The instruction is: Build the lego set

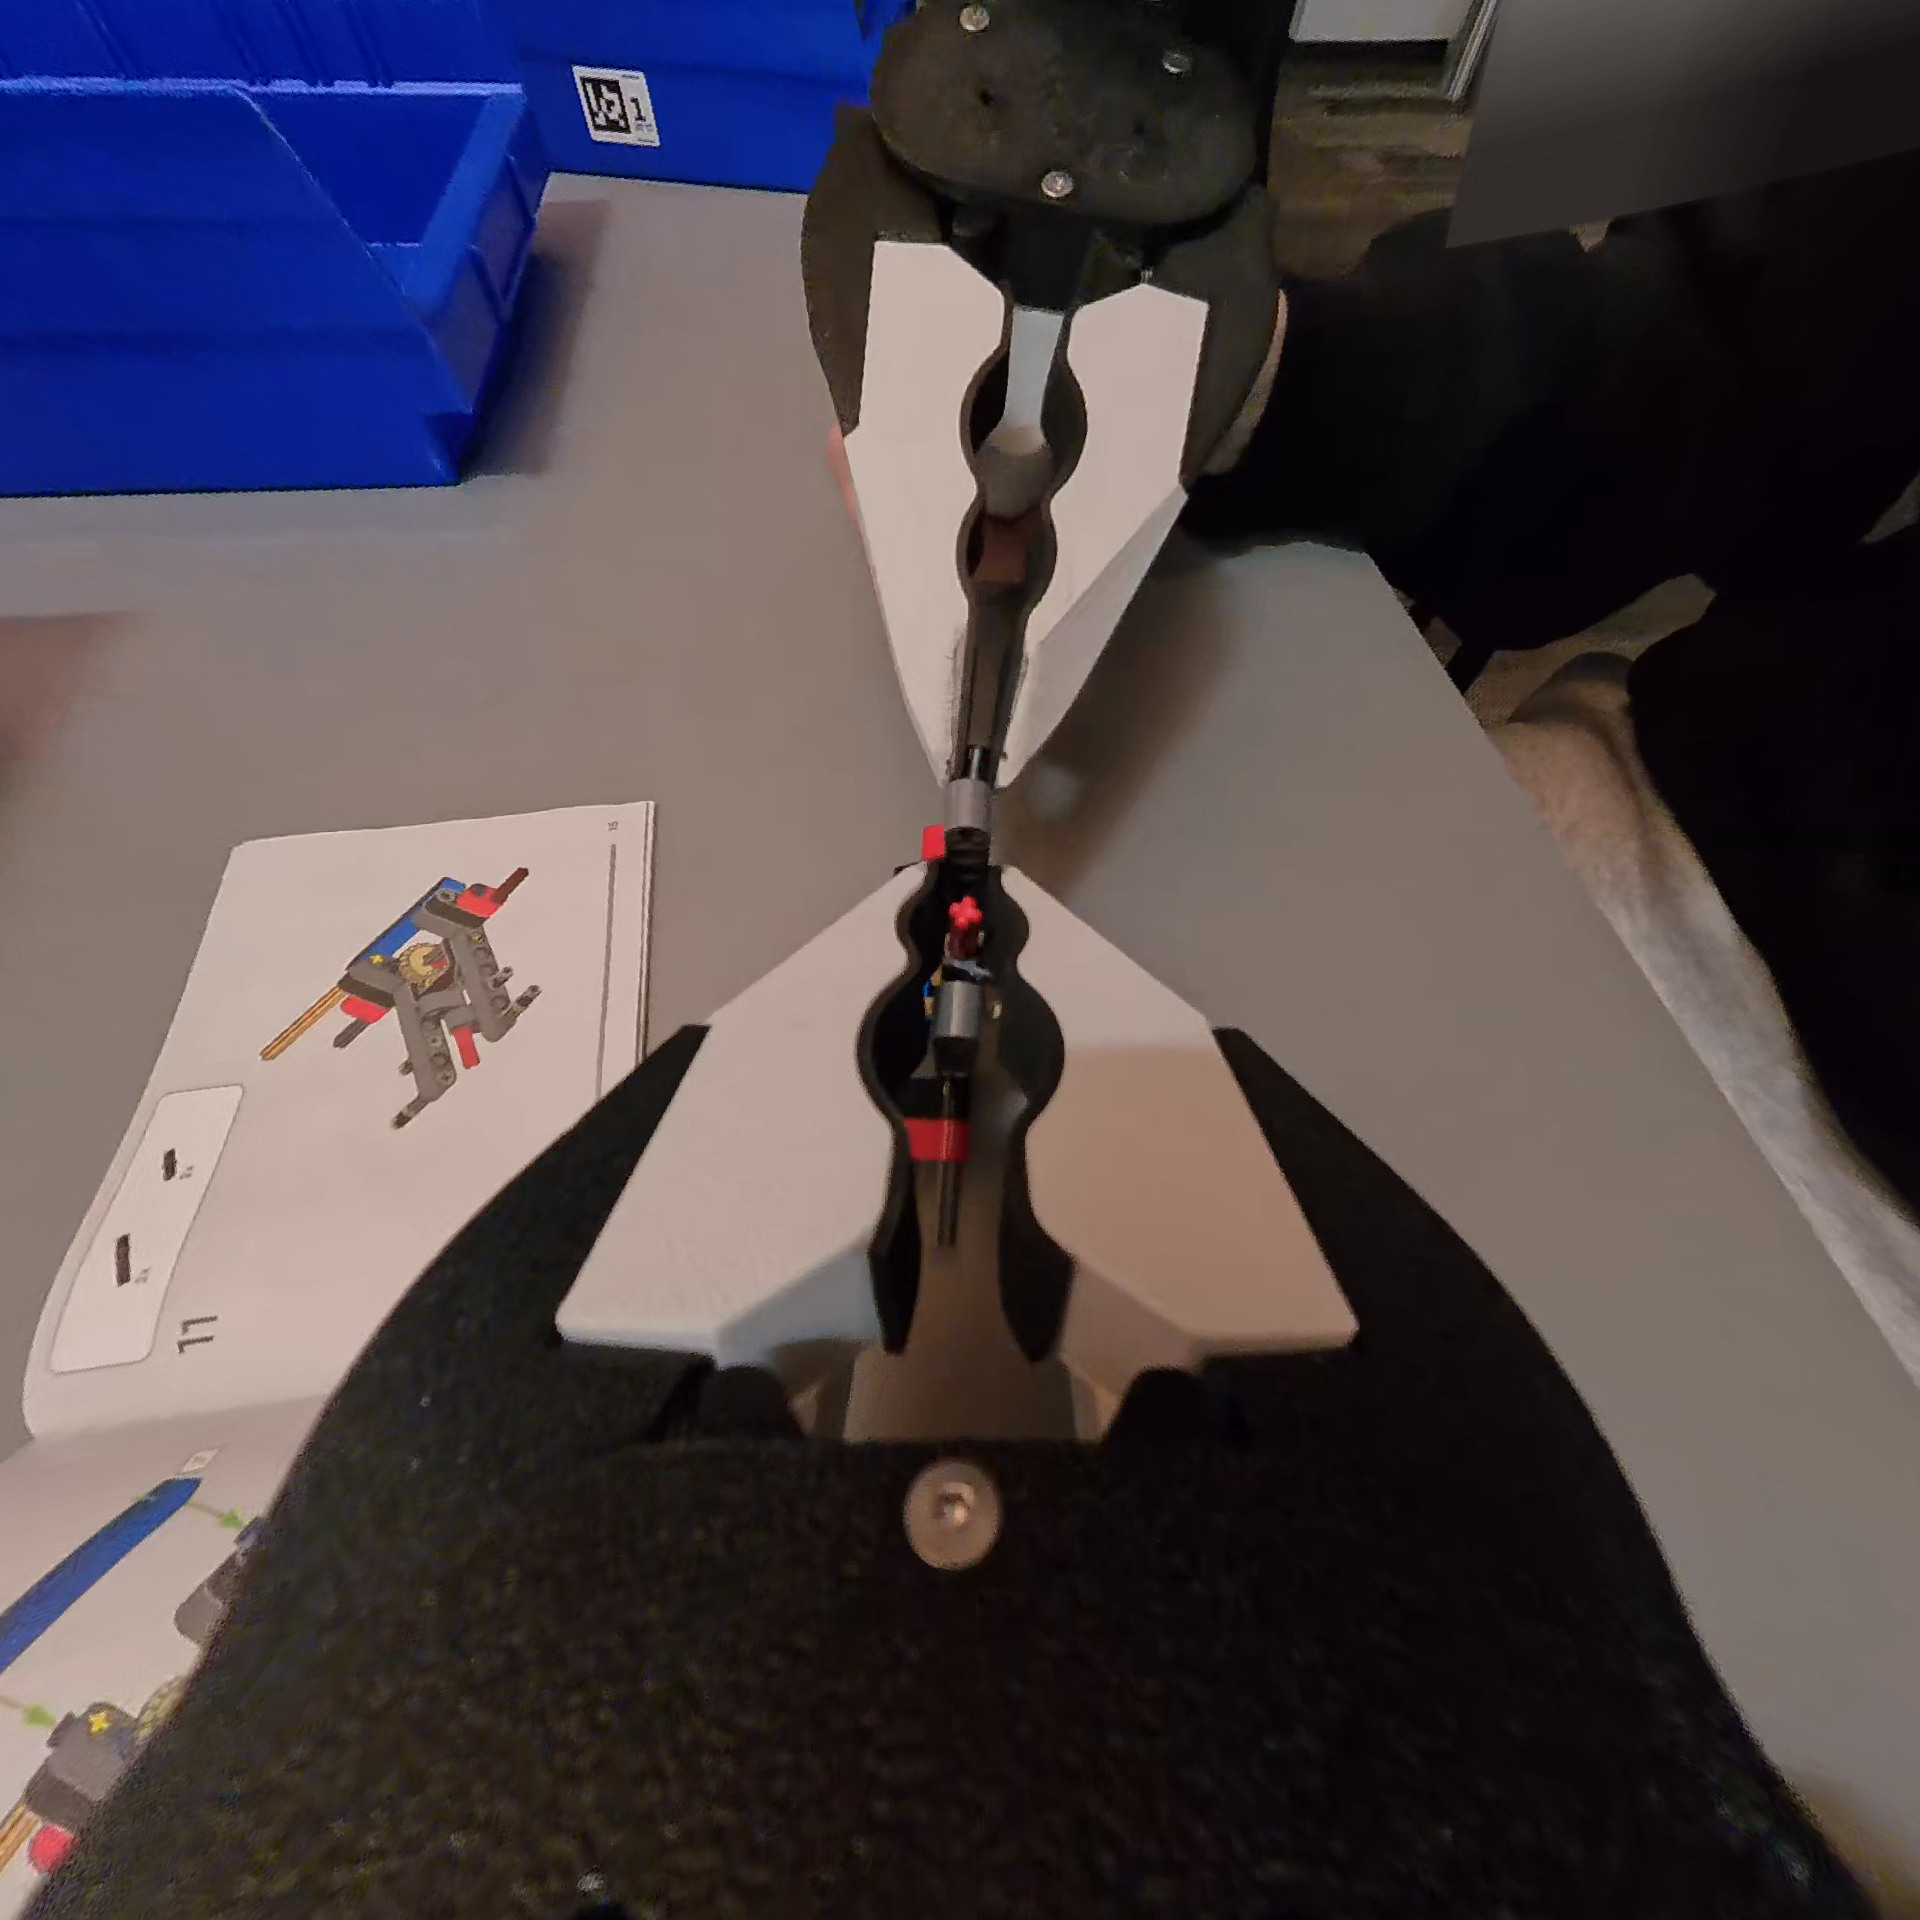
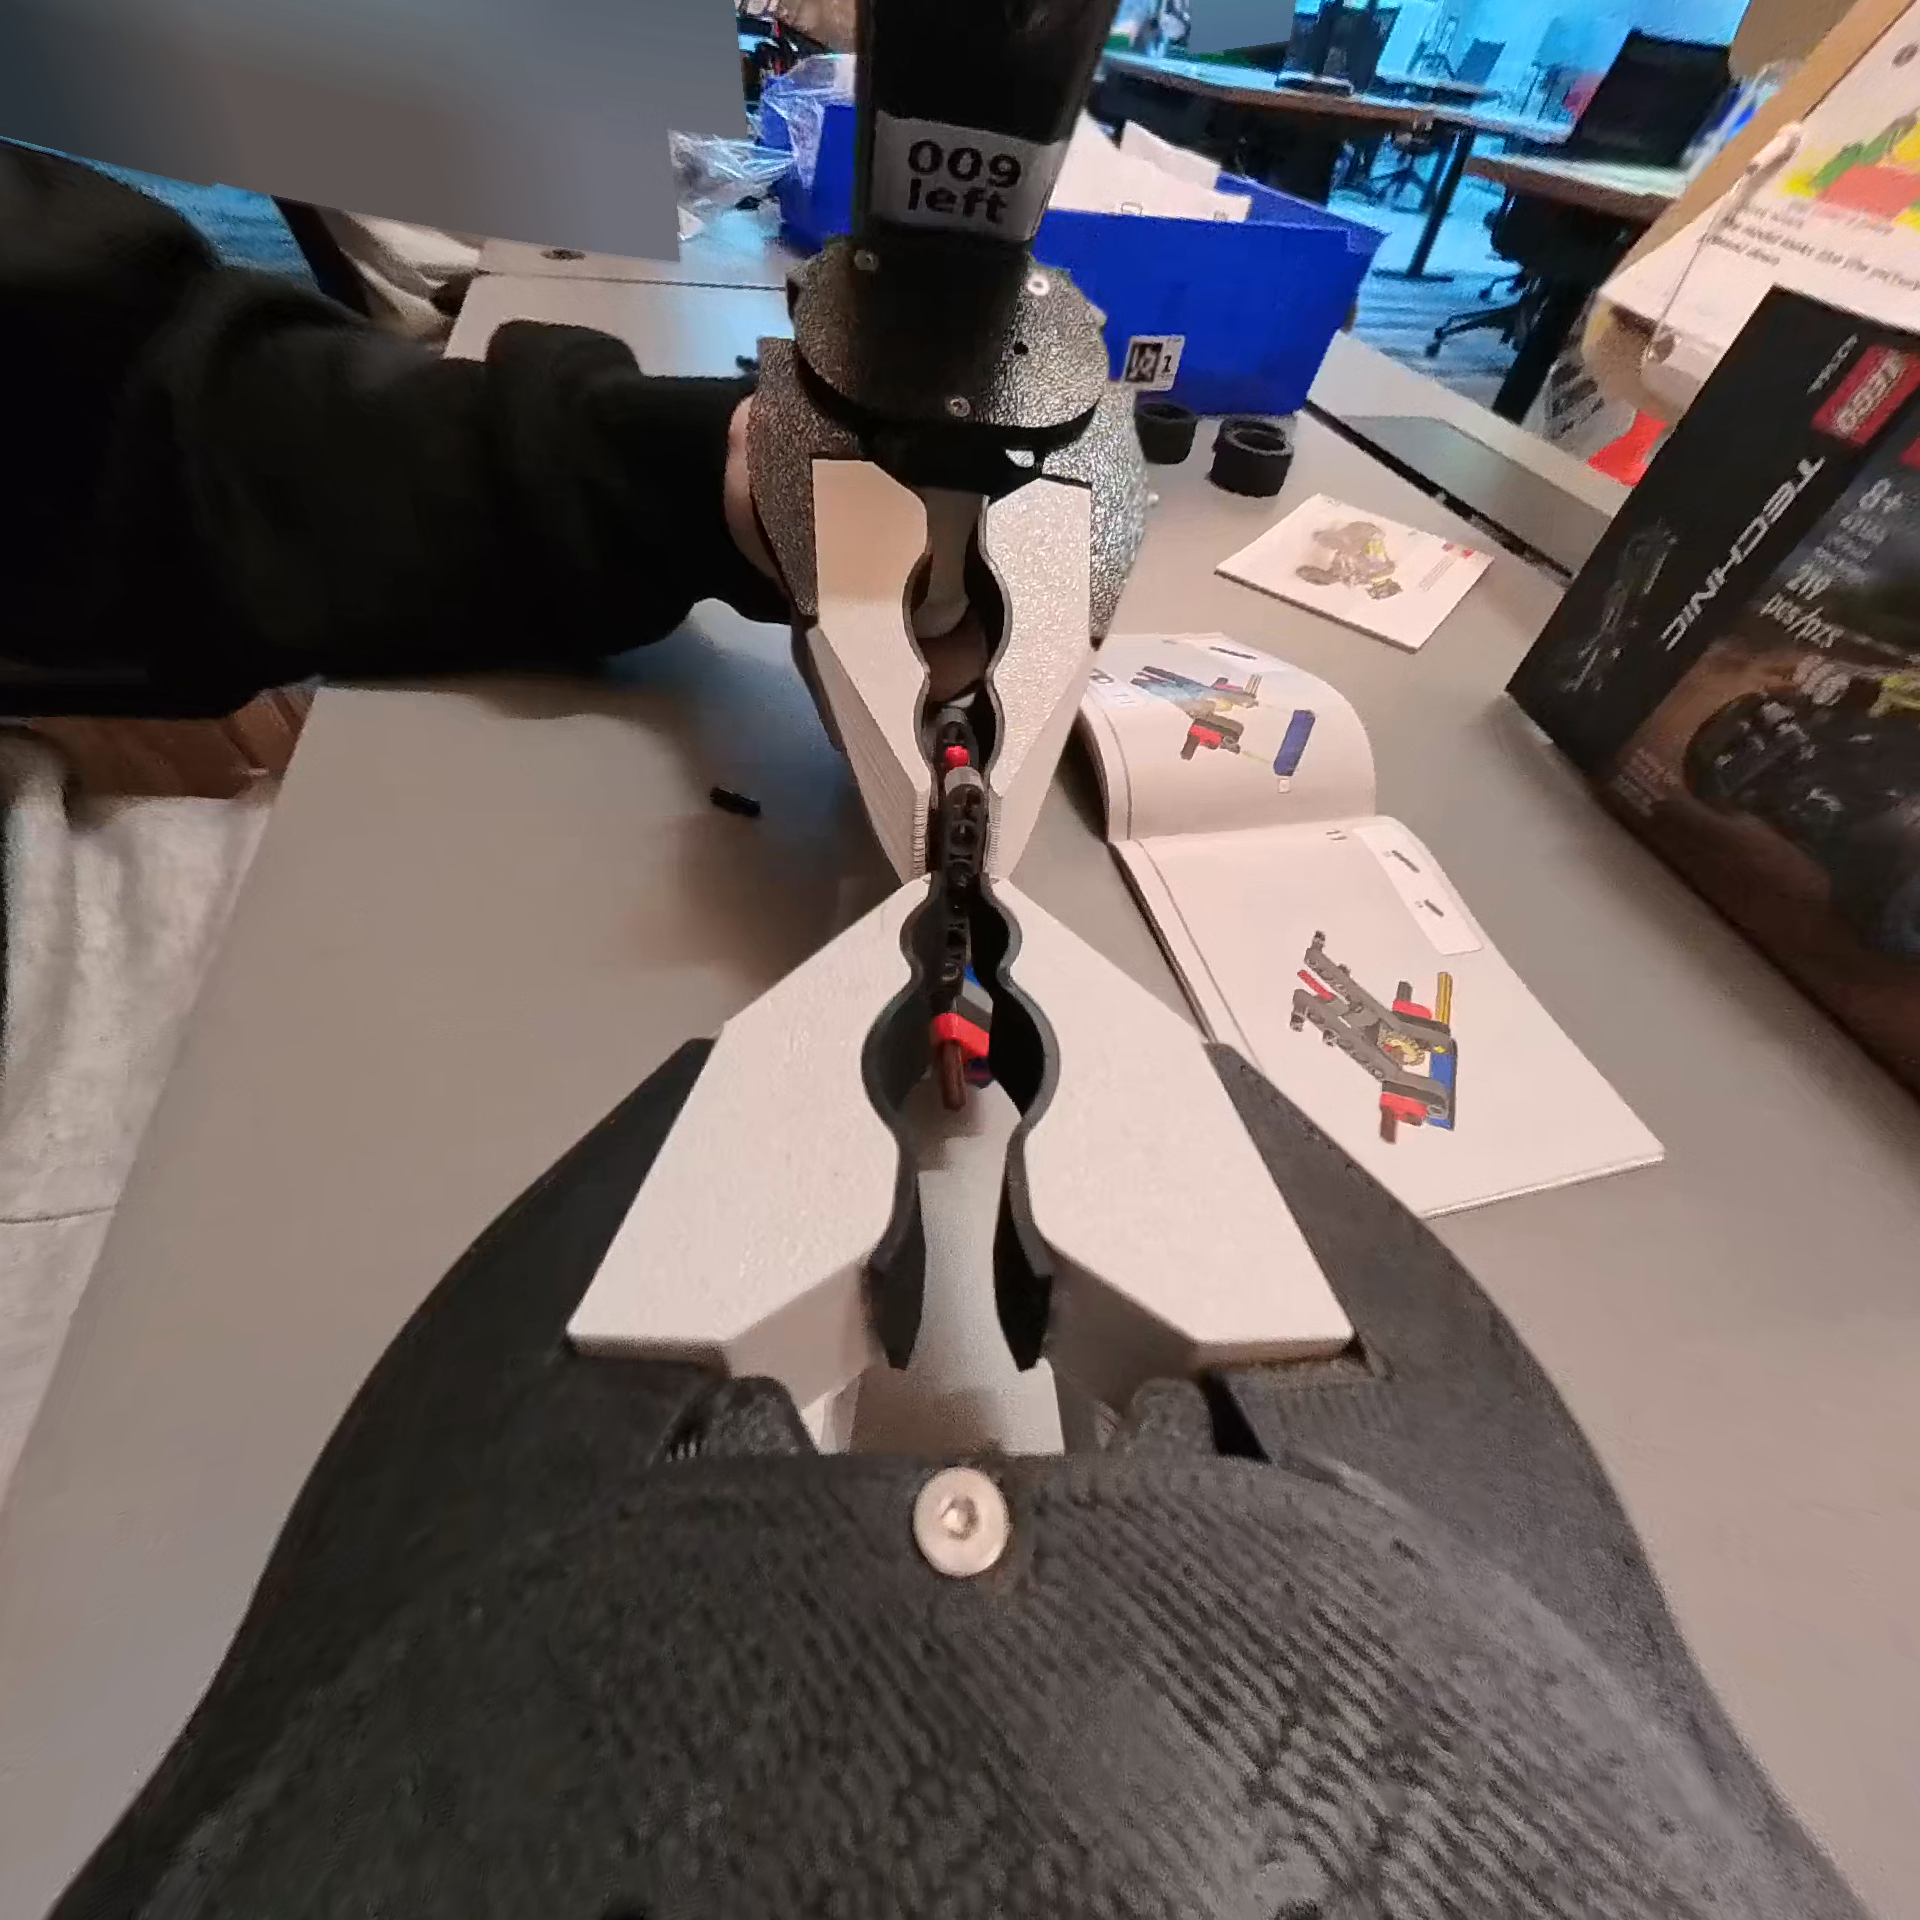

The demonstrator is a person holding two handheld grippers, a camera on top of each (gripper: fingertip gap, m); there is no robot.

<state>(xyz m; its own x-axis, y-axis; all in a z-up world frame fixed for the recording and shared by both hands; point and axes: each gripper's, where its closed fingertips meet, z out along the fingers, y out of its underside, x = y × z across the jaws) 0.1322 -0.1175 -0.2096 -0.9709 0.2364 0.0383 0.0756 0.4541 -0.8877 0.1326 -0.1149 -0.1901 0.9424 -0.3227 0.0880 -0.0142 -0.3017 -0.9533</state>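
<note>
Lego assembly (image 1: 956, 997) held in the air between two grippers, tip to tip, above the grey table (image 1: 623, 644).

The assembly is a slim stack of black, grey and red pieces with an axle; the left gripper (image 1: 961, 878) is closed on one end and the right gripper (image 2: 961, 883) is closed on the other, their fingertips almost touching. Seen from the right wrist view, a black beam with holes (image 2: 958, 831) bridges both pairs of fingers. An open instruction booklet (image 2: 1382, 997) lies flat on the table beside the grippers, towards a dark set box (image 2: 1745, 644) at that table edge. A small black pin (image 2: 735, 801) lies loose on the opposite side. Two black tyres (image 2: 1252, 454) and blue bins (image 1: 239, 281) sit along the far edge. A dark sleeve (image 2: 364, 499) reaches to the left gripper.
</note>
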